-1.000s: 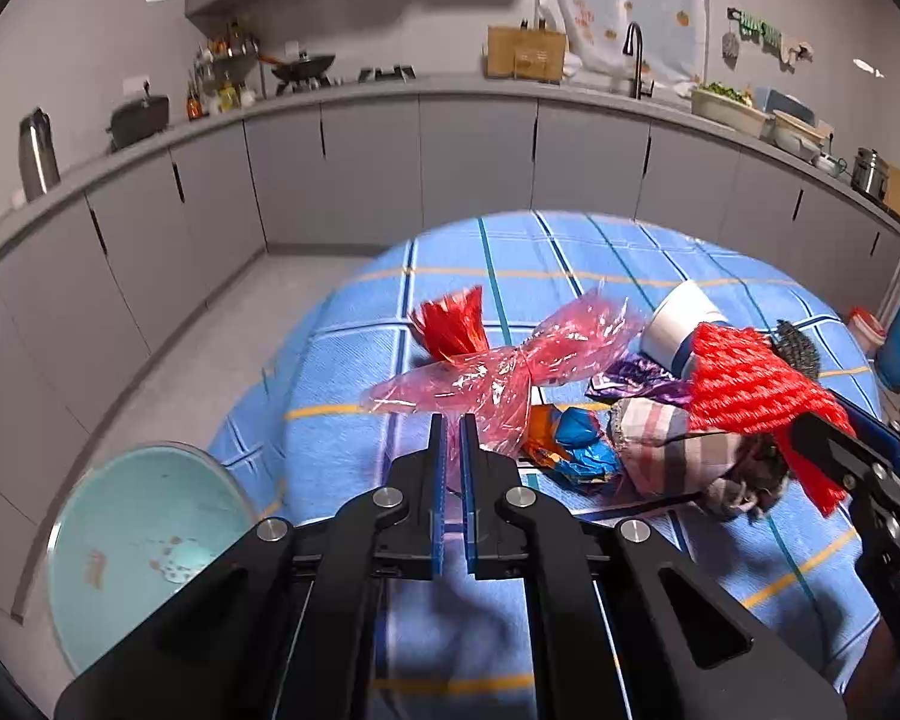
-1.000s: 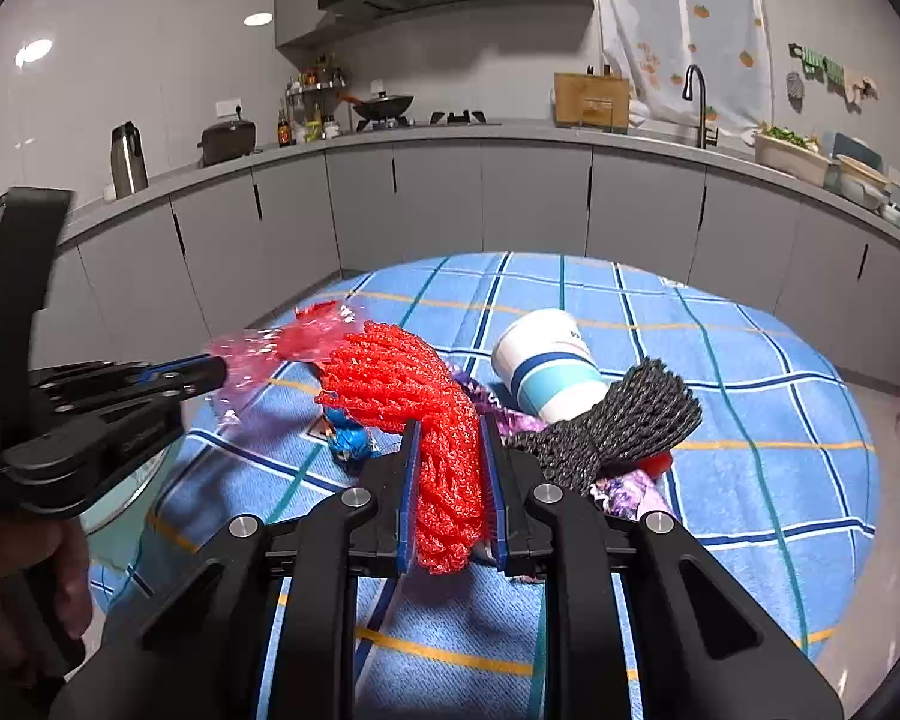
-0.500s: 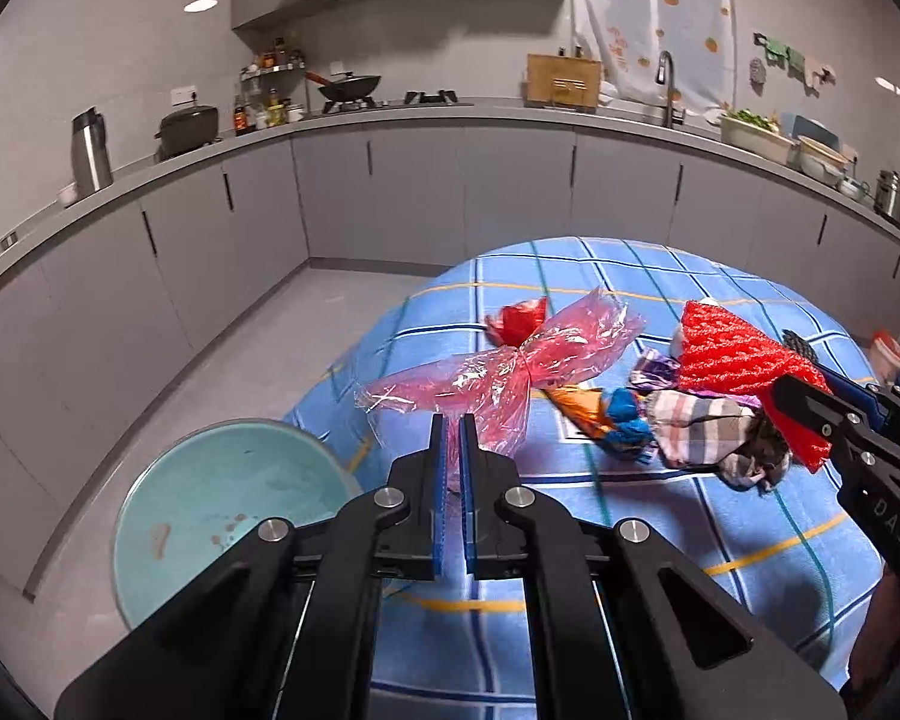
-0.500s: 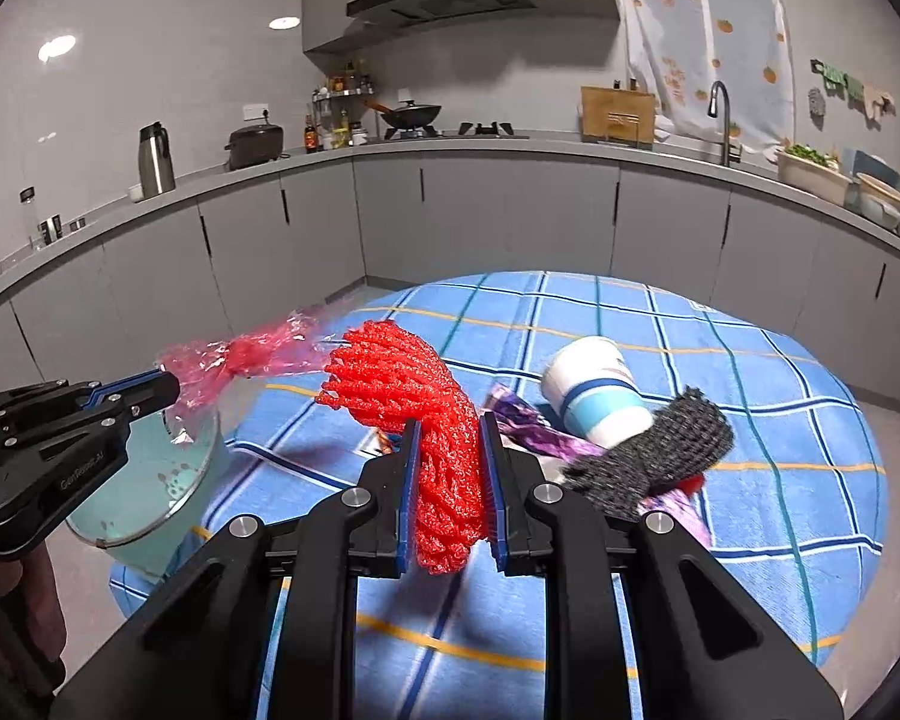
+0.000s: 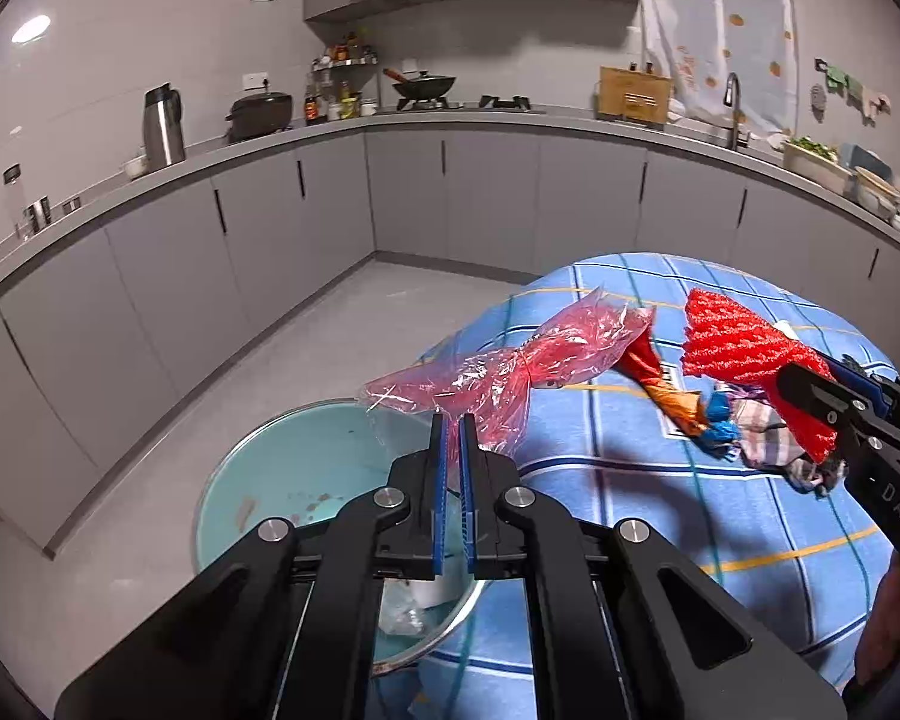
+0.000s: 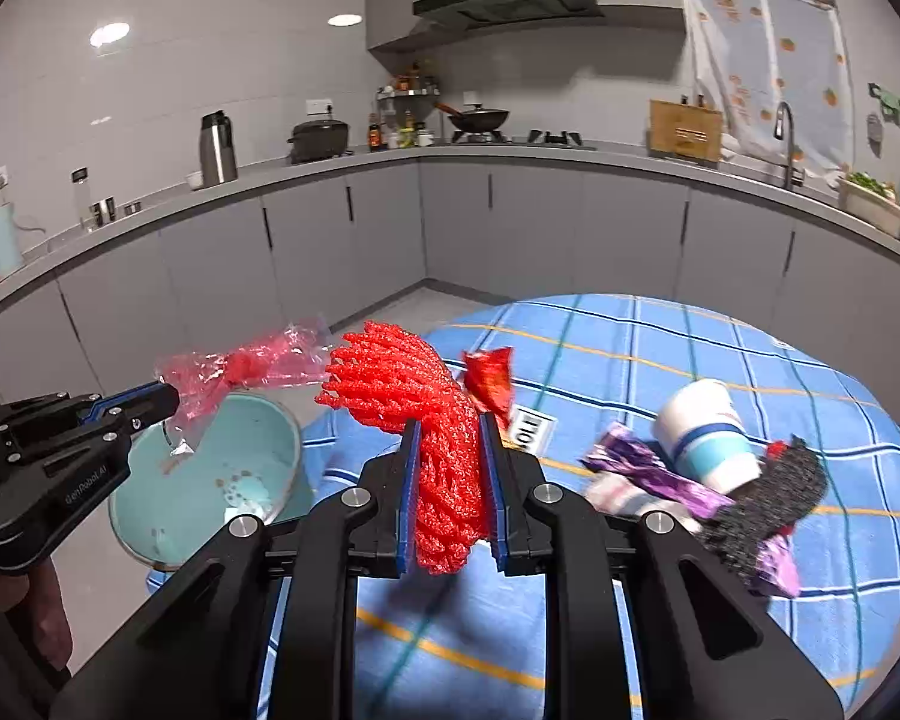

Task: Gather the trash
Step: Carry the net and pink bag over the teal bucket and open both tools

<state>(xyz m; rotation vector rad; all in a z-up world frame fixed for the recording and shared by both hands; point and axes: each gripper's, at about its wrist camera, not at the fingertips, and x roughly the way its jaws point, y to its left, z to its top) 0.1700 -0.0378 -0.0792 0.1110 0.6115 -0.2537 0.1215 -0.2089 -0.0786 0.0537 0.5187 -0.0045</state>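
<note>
Red-tinted plastic film [image 5: 510, 372], one piece, is hanging pinched in the fully closed left gripper [image 5: 450, 426], lower centre, above one pale blue bin [image 5: 306, 474]. One red foam net [image 6: 426, 420] is sitting clamped between the narrowly parted jaws of the right gripper [image 6: 450, 438]. One paper cup [image 6: 705, 435], one black net [image 6: 774, 495] and one purple wrapper [image 6: 654, 471] are lying at right on the blue checked tablecloth [image 6: 690, 348].

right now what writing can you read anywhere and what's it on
"DAS": on the right gripper, seen from the left wrist.
"GenRobot.AI": on the left gripper, seen from the right wrist.
White label on the tablecloth: black marks, too blurred to read.
Paper cup: no readable print.
</note>
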